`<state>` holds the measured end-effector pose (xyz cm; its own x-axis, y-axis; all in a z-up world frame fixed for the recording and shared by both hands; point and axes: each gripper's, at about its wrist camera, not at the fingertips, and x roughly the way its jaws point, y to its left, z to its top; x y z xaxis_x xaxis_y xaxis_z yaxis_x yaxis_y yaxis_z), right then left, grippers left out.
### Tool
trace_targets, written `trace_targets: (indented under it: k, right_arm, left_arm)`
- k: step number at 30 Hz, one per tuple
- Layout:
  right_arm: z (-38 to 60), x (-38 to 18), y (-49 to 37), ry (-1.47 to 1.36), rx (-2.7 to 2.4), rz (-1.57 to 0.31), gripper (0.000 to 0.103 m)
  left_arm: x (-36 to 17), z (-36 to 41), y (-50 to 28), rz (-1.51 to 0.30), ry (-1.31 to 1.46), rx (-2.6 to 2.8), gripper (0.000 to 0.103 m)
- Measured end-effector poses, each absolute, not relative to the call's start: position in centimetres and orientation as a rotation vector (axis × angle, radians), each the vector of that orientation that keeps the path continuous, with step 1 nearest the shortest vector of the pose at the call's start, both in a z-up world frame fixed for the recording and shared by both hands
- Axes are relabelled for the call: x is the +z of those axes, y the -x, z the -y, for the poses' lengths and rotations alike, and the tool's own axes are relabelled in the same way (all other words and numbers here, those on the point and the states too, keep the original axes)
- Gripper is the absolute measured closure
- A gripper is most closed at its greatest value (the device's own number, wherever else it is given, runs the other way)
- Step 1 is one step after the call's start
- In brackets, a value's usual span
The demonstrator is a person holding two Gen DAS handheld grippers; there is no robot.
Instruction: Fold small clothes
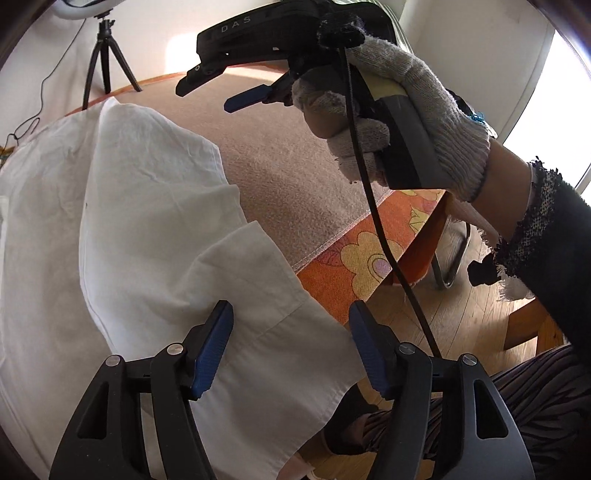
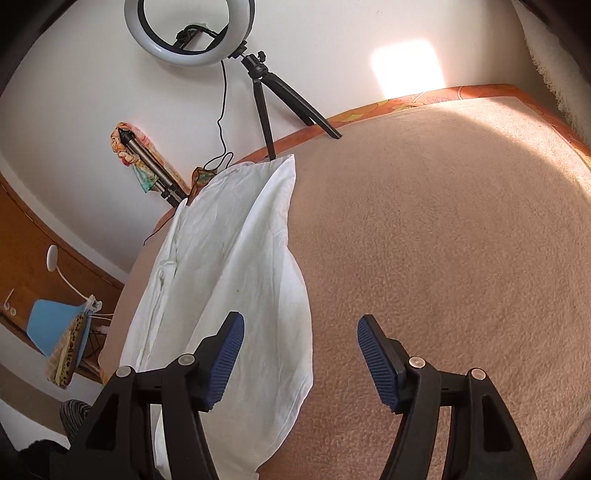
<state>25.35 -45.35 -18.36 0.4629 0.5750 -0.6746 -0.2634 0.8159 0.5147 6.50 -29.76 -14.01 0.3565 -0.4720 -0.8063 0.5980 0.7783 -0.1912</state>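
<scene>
A white garment (image 1: pixel 147 221) lies folded lengthwise into a long strip on the beige fleece cover (image 1: pixel 295 147), with its near hem hanging over the table edge. My left gripper (image 1: pixel 290 321) is open just above that hem, its left finger (image 1: pixel 214 350) over the cloth and nothing pinched. My right gripper (image 1: pixel 207 98), held by a gloved hand (image 1: pixel 406 110), hangs open above the fleece beyond the garment. In the right wrist view, the right gripper (image 2: pixel 300 332) stands open over the right edge of the garment (image 2: pixel 229 258), with the fleece (image 2: pixel 443 240) under its right finger.
An orange flowered cloth (image 1: pixel 362 254) shows under the fleece at the table edge. A ring light (image 2: pixel 188 33) on a black tripod (image 2: pixel 266 99) stands at the far edge by the wall. A black cable (image 1: pixel 369 203) hangs from the right gripper. Wooden floor (image 1: pixel 461 314) lies beyond.
</scene>
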Motion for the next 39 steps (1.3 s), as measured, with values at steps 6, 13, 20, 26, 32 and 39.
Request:
trace_targets:
  k: [6,13,20,26,32,39]
  right_arm:
    - [43.0,-20.2,-26.7,-0.296,0.583,-1.003,0.046]
    - [41.9,-20.5,-26.7,-0.254,0.574,-1.042,0.088]
    - [40.4,-18.1,-26.5,-0.18,0.523,-1.019,0.1]
    - [41.7,-17.7,-26.8,-0.242,0.546,-1.023,0.1]
    - [42.4,-17.8,-26.6,-0.256,0.54,-1.017,0.1]
    - [41.9,-17.6,-26.4,-0.251,0.542,-1.013,0.1]
  left_arm:
    - [-14.4,29.6,-5.4,-0.897,-0.175,-0.695,0.047]
    - [-14.4,27.8,-6.0,-0.894,-0.063,-0.696,0.083]
    - [-13.8,28.1,-6.0,-0.921,-0.061,-0.689,0.087]
    - [-14.1,30.8,-5.5,-0.922,-0.162,-0.682,0.038]
    - [-14.7,31.5,-4.9,-0.855,-0.216,-0.651,0.038]
    - [-15.1,31.3,-4.5,-0.781,-0.279,-0.641,0.059]
